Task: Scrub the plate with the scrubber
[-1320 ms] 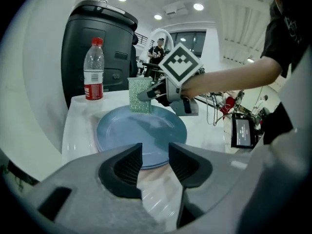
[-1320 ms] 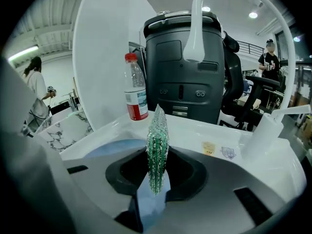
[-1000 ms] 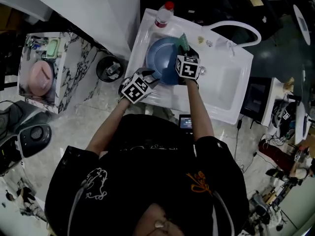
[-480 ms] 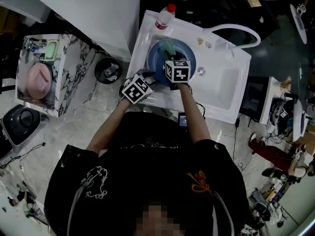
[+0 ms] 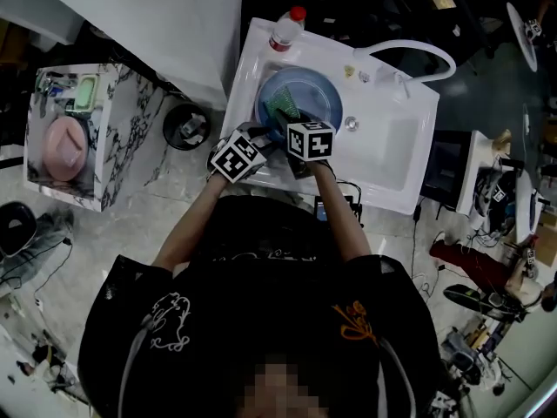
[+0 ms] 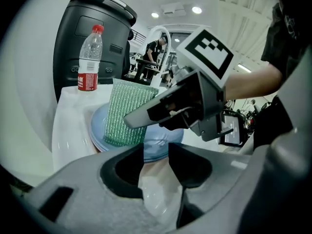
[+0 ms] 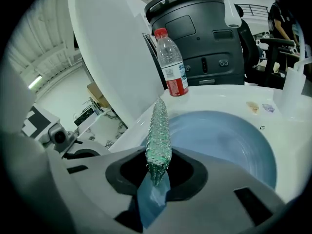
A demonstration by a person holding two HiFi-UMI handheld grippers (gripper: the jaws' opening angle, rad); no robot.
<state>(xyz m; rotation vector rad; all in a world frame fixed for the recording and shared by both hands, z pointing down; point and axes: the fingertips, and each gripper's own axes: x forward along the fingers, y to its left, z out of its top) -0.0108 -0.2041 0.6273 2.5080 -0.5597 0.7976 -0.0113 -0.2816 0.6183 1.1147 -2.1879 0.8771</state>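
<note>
A blue plate [image 5: 315,94] lies in the left part of the white sink [image 5: 396,159]. My left gripper [image 5: 264,138] is at the plate's near-left rim, and the rim [image 6: 161,145] runs in between its jaws, which look shut on it. My right gripper [image 5: 294,123] is shut on a green mesh scrubber [image 5: 283,107] that rests on the left half of the plate. In the right gripper view the scrubber [image 7: 159,133] stands edge-on between the jaws, with the plate [image 7: 224,140] beyond. The left gripper view shows the scrubber [image 6: 124,113] flat against the plate.
A clear water bottle with a red cap [image 5: 285,29] stands at the sink's far-left corner. A white faucet hose [image 5: 409,50] arches at the back. A black bin [image 5: 186,127] and a marble stand [image 5: 113,159] are left of the sink.
My right gripper has drawn the scrubber from the plate's far right rim across to its near left part. The left gripper has stayed at the rim.
</note>
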